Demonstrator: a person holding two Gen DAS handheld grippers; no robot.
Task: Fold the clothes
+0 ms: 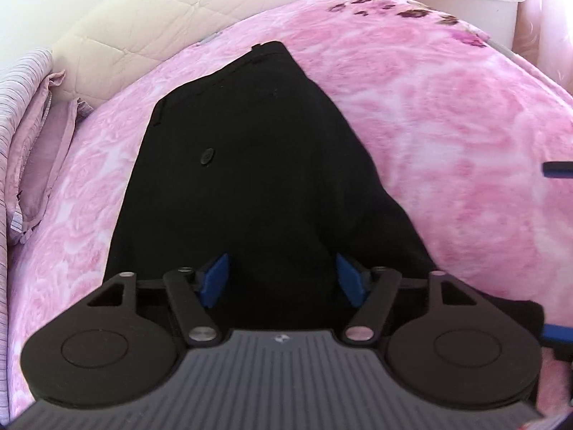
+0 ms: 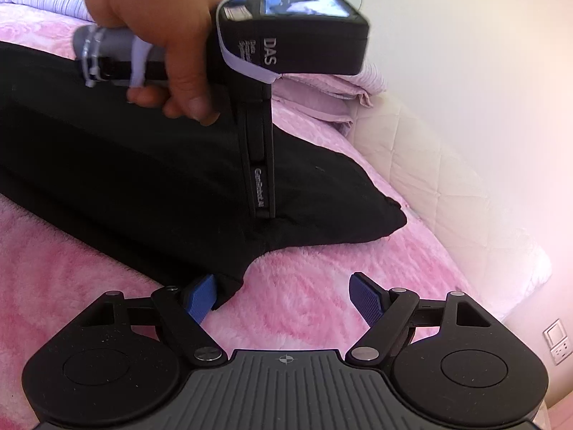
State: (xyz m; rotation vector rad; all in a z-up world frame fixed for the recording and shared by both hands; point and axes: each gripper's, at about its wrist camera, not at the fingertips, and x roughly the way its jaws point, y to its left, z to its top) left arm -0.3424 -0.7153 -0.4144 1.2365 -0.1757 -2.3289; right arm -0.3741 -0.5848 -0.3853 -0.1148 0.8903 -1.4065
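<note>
On pink blanket (image 1: 429, 114): black trousers (image 1: 250, 165) | left hand-held gripper (image 1: 283, 279) apart above them | right hand-held gripper (image 2: 284, 301) apart at hem, blanket bare beyond.

Soft, bright daylight fills both views, strongest at the right, where the wall (image 2: 483, 71) washes out to a pinkish-white glare. The black garment (image 1: 250, 165) is so dark that its folds barely show. The person's hand (image 2: 150, 18) on the left hand-held gripper is slightly motion-blurred. Fisheye distortion bows the pink blanket (image 1: 447, 125) into a dome, and the corners darken.
</note>
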